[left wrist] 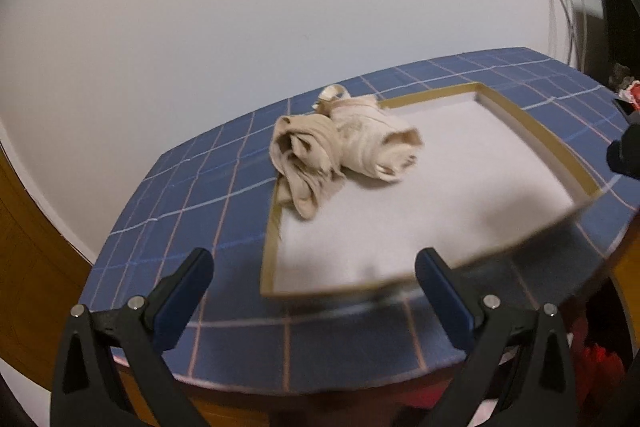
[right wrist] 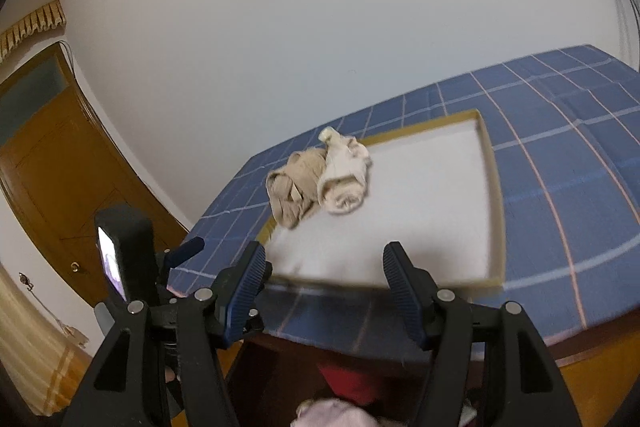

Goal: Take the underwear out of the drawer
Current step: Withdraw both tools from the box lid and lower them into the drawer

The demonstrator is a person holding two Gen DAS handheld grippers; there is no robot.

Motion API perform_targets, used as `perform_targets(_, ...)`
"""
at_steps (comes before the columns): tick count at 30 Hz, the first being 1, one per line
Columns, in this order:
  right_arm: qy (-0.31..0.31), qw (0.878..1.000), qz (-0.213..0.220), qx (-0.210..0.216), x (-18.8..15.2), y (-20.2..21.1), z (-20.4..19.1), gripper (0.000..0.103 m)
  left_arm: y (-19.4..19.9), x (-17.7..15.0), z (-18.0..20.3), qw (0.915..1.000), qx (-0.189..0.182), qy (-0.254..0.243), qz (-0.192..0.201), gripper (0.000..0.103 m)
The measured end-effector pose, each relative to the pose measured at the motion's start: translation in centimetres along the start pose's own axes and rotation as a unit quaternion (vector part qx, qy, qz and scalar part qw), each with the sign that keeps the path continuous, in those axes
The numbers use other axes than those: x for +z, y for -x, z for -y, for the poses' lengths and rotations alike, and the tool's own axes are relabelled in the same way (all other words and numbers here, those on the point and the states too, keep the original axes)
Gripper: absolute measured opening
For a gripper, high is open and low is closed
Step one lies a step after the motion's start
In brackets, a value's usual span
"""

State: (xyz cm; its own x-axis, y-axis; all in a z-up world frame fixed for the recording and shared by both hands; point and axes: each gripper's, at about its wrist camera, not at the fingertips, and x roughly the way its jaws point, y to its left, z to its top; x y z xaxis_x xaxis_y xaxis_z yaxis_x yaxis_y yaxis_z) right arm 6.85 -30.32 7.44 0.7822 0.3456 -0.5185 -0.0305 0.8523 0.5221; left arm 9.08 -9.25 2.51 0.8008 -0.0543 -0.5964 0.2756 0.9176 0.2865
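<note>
Grippers are hovering at the bottom of each frame, the left gripper [left wrist: 314,267] and the right gripper [right wrist: 324,263] both gaping wide and holding nothing. Beyond them one shallow drawer [left wrist: 520,125] is lying on the blue checked desk [left wrist: 192,195]. Two rolled underwear pieces, one tan roll [left wrist: 304,159] and one cream roll [left wrist: 376,143], are touching at the drawer's far left corner, centre frame. Pinching one roll across its thick middle is probably working best.
</note>
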Motion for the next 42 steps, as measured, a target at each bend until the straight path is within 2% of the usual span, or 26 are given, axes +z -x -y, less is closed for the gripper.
perform_targets(11, -0.015, 1.000, -0.014, -0.010, -5.5, 5.4, 0.4, 0.064, 2.9, -4.7, 2.7, 0.9996, -0.012, -0.025, -0.006, 0.102)
perform_targets(20, -0.038, 0.999, -0.021, -0.020, -9.6, 6.7, 1.5, 0.064, 3.6, -8.1, 4.4, 0.9991, -0.019, -0.026, -0.028, 0.102)
perform_targets(34, -0.070, 0.996, -0.023, -0.050, -14.5, 8.3, 3.6, 0.064, 3.1, -12.0, 3.2, 0.9959, -0.037, 0.017, -0.081, 0.102)
perform_targets(42, -0.046, 0.996, -0.032, -0.073, -17.1, 8.0, 2.8, 0.064, 2.6, -14.7, 2.6, 0.9925, -0.041, 0.035, -0.109, 0.102)
